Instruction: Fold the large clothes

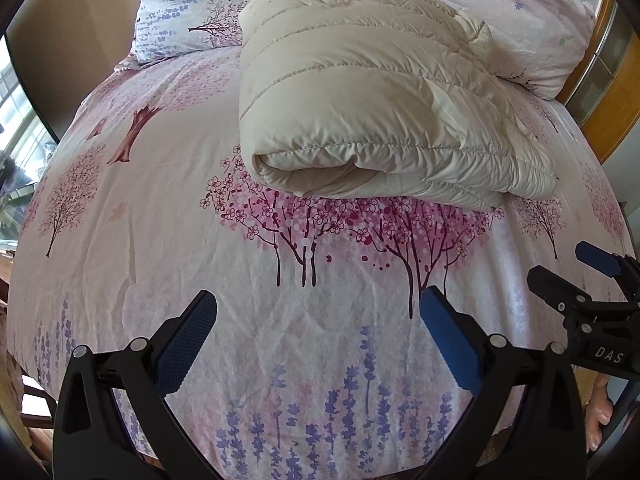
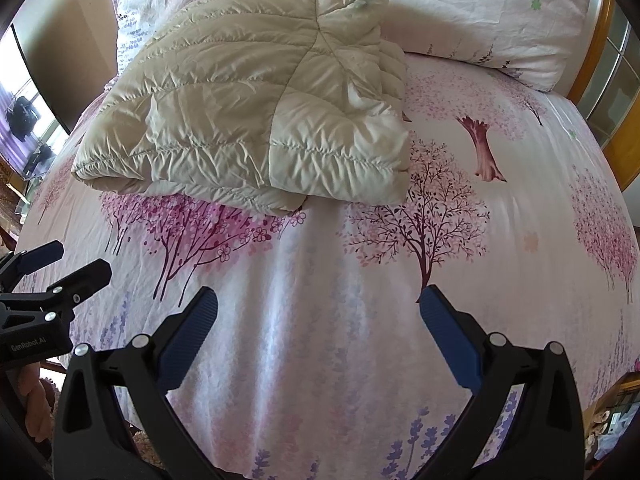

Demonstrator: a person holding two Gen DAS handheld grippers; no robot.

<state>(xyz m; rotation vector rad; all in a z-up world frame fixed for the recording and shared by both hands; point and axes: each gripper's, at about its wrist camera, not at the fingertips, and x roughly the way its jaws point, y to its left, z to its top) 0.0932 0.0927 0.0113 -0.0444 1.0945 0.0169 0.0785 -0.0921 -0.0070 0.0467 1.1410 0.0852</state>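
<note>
Left wrist view: one cream quilted jacket (image 1: 372, 92) lies folded into a thick bundle at the middle of the bed (image 1: 120, 240), just short of two pillows at the far end. The left gripper (image 1: 318, 332) hangs near, jaws spread wide, holding nothing.

Right wrist view: the same jacket (image 2: 256, 112) sits far-left, well apart from the right gripper (image 2: 318, 332), also wide apart and empty (the fold looks finished). Next, I'd guess, comes tidying the loose right flap.
</note>
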